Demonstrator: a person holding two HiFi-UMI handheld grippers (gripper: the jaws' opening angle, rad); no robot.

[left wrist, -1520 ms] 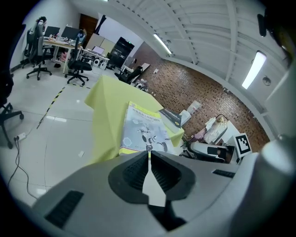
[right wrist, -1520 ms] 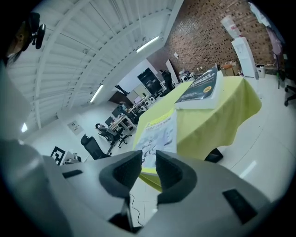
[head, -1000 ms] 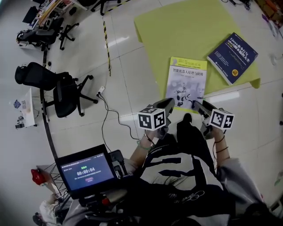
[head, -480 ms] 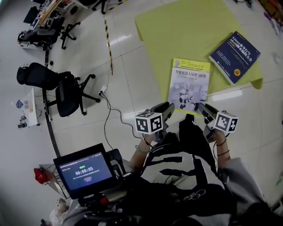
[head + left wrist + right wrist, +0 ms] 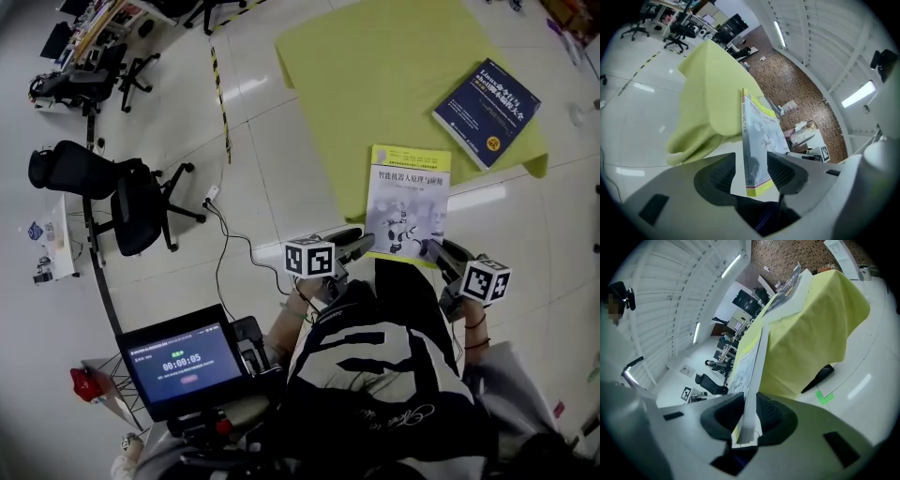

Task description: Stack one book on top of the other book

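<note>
In the head view a grey-and-yellow book [image 5: 408, 202] lies at the near edge of a table [image 5: 375, 66] draped in yellow-green cloth, its 6 o'clock end reaching past the cloth toward the person, which probably gives both tools an edge to bite; the left claw [image 5: 361, 246] meets its 7 o'clock corner, the right claw [image 5: 431, 249] its 5 o'clock corner, and the blue book [image 5: 486, 100], the likely base of the stack, lies flat at 1 o'clock from it, well apart. The blue cover's title begins "Linux"; the grey cover carries a Chinese title above a robot figure, too small to read surely; a screen [image 5: 183, 361] at 8 o'clock shows 00:00:05. In the left gripper view the book's corner stands edge-on between the jaws, which are opening, with a gap showing on the 9 o'clock side, so this claw is not gripping. In the right gripper view the jaws are pressed onto the book's thin edge, carrying that corner, with cloth hanging at 1 o'clock
</note>
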